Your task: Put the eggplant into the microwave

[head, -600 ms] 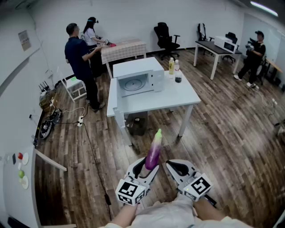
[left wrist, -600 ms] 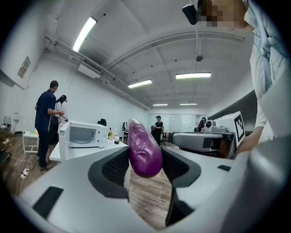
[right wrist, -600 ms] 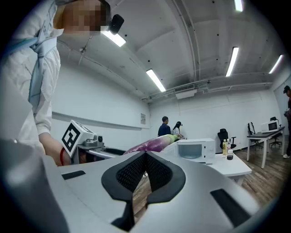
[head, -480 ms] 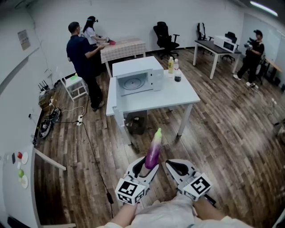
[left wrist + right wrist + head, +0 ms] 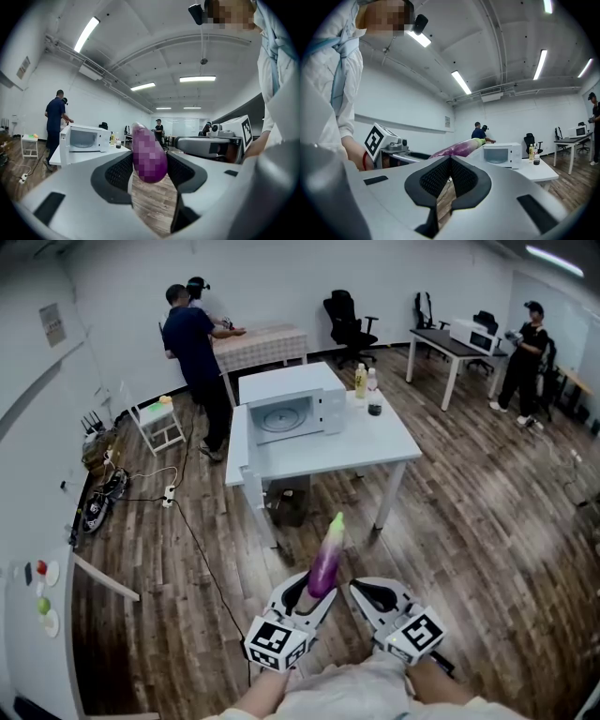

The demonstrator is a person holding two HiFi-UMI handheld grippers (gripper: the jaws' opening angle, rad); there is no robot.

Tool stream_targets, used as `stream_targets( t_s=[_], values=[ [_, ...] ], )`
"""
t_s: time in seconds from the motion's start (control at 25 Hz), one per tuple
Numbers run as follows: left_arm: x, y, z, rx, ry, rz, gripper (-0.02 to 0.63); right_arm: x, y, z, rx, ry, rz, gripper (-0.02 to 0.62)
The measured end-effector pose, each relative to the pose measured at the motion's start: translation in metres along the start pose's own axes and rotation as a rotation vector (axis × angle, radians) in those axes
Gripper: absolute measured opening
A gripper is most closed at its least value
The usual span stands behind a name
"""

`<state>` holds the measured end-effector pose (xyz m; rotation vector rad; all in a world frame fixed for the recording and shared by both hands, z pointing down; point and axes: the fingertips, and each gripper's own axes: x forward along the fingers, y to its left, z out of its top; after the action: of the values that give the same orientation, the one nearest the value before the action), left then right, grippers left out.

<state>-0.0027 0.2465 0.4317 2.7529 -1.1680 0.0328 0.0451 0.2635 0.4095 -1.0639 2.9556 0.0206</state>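
A purple eggplant with a green stem end sticks forward out of my left gripper, which is shut on its thick end. In the left gripper view the eggplant sits pressed between the two black pads. My right gripper is held close beside it, shut with nothing between its pads. Both are held level over the wooden floor. The white microwave stands on a white table some way ahead, its front facing me. It also shows small in the left gripper view as the microwave.
Two bottles and a dark cup stand right of the microwave. A box lies under the table. A person in dark blue stands at a checked table behind, another person at far right. A cable crosses the floor at left.
The person in dark blue has stepped to the right, closer to the checked table. My grippers and the eggplant have kept still.
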Motion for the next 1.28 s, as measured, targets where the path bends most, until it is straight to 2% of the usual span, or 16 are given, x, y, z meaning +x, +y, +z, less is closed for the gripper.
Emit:
stream_targets(
  t_s=[0.16, 0.36, 0.88, 1.28],
  values=[
    [-0.001, 0.003, -0.002, -0.001, -0.002, -0.002, 0.222, 0.003, 0.002, 0.003, 0.01, -0.019, 0.003, 0.032],
    [-0.001, 0.008, 0.0, -0.002, -0.007, -0.005, 0.222, 0.004, -0.002, 0.009, 0.094, -0.087, -0.01, 0.034],
    [-0.005, 0.027, 0.0, -0.019, -0.011, 0.006, 0.222, 0.022, -0.004, 0.008, 0.084, -0.065, -0.021, 0.035],
    [0.017, 0.043, 0.001, -0.04, -0.006, 0.009, 0.222, 0.04, -0.031, 0.001, 0.099, -0.057, -0.022, 0.035]
  ],
)
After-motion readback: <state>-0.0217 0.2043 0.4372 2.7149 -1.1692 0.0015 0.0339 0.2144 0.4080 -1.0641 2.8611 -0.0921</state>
